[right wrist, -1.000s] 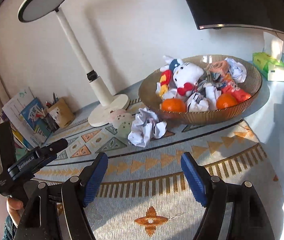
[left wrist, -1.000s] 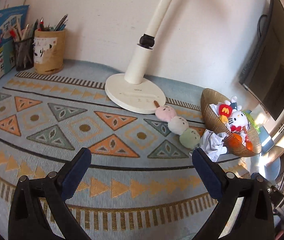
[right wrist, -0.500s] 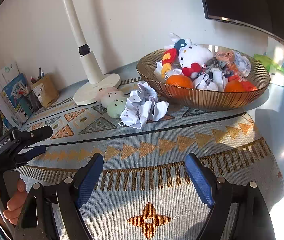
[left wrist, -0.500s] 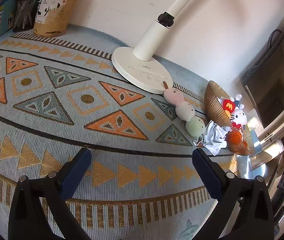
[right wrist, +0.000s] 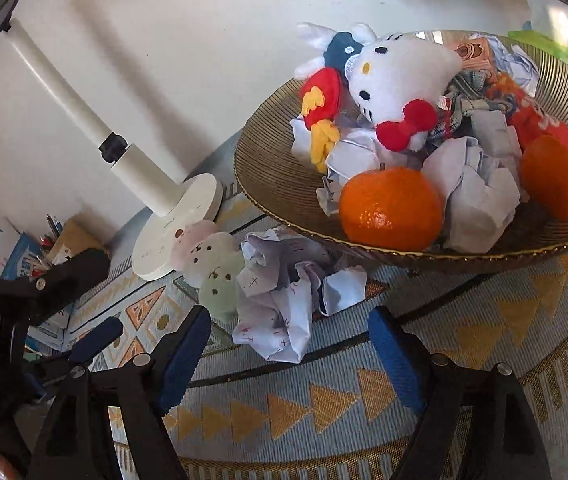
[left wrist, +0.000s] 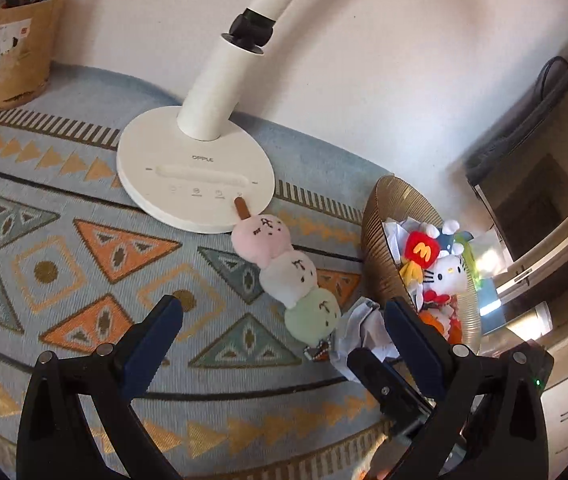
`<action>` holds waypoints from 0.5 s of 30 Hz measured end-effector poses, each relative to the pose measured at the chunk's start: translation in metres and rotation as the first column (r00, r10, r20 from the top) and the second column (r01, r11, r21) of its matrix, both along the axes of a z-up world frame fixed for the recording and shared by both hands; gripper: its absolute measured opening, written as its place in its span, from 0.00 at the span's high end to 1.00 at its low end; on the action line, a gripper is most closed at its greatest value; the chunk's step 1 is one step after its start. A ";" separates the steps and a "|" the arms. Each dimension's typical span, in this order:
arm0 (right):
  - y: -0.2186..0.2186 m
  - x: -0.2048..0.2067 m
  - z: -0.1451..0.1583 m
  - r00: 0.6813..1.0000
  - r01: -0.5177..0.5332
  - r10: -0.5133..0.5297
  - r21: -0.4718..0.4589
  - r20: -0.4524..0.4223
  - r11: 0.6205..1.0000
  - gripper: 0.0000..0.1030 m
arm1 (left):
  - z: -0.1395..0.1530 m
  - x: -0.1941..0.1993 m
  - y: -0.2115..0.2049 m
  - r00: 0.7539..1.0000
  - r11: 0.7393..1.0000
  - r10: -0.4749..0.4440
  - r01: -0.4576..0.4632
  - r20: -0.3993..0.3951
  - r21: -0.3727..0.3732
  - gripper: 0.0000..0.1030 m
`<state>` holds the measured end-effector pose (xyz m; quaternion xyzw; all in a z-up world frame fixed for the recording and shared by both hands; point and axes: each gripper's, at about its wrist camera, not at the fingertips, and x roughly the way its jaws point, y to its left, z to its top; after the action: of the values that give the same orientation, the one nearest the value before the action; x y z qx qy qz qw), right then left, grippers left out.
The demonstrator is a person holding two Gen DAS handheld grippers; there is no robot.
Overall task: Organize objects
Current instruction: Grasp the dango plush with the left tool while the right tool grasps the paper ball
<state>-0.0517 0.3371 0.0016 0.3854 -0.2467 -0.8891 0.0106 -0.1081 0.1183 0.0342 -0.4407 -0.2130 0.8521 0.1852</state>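
Patterned cloth covers the surface: one bowl holds two oranges; one crumpled paper lies beside it. Right gripper, pitched downward, jaws wide, closing slightly, empty; left gripper likewise wide.

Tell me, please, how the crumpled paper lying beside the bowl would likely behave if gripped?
The crumpled paper looks loosely wadded, so it would probably squash and feel very light. Its irregular folds suggest it won't roll far. It lies against the dumpling plush, which a push might nudge.
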 end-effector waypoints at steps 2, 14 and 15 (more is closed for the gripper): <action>0.005 -0.002 -0.002 1.000 -0.005 0.005 -0.024 -0.008 1.000 0.30 | -0.008 -0.017 0.018 1.000 0.999 -0.009 0.009 0.018 -0.030 0.03; 0.005 0.000 -0.001 0.998 -0.061 0.058 -0.061 -0.040 0.996 0.52 | -0.027 -0.022 0.064 0.996 0.959 -0.082 0.068 -0.037 -0.274 0.57; 0.005 0.001 0.000 0.997 -0.071 0.067 -0.077 -0.049 0.995 0.52 | -0.024 -0.019 0.060 0.994 0.957 -0.098 0.083 -0.043 -0.278 0.60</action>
<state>-0.0503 0.3421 0.0013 0.3722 -0.2679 -0.8865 0.0622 -0.1269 0.1783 0.0104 -0.4475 -0.0665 0.8761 0.1667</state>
